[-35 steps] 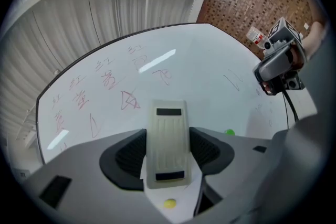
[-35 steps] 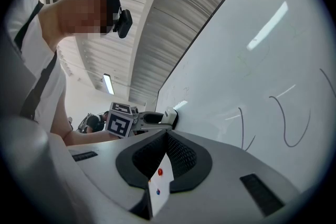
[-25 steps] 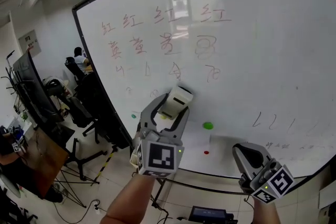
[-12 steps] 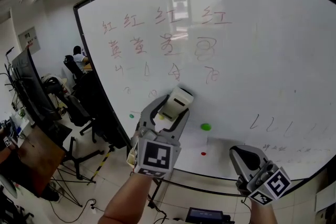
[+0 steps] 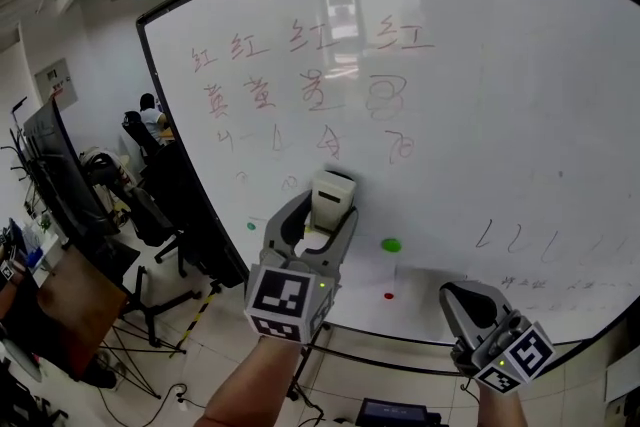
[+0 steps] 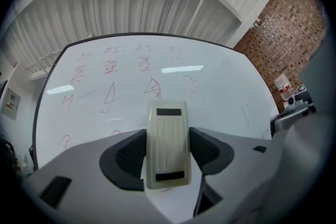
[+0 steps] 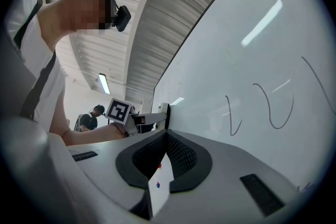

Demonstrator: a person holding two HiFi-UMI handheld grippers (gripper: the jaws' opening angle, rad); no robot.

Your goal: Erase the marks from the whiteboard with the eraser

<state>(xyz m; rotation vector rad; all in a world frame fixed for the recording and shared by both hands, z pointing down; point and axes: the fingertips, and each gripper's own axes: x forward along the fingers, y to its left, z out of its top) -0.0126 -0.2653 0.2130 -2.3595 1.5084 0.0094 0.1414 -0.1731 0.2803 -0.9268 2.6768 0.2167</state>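
The whiteboard [image 5: 500, 95] carries rows of red marks [image 5: 310, 65] at its upper left and dark squiggles [image 5: 520, 235] at its lower right. My left gripper [image 5: 318, 215] is shut on the cream eraser [image 5: 331, 198], which stands upright just below the red marks. In the left gripper view the eraser [image 6: 168, 144] sits between the dark pads [image 6: 128, 152], pointing at the board's red marks [image 6: 152, 86]. Whether it touches the board I cannot tell. My right gripper [image 5: 470, 300] hangs low at the right, jaws shut on nothing, beside the squiggles [image 7: 273, 107].
A white sheet [image 5: 370, 265] hangs on the board with a green magnet [image 5: 391, 244] and a red one [image 5: 389, 295]. Left of the board stand office chairs [image 5: 150, 215], desks and a seated person [image 5: 150, 110]. Cables lie on the floor below.
The left gripper has shifted slightly down, and the eraser has turned from leaning right to upright. The right gripper has barely moved.
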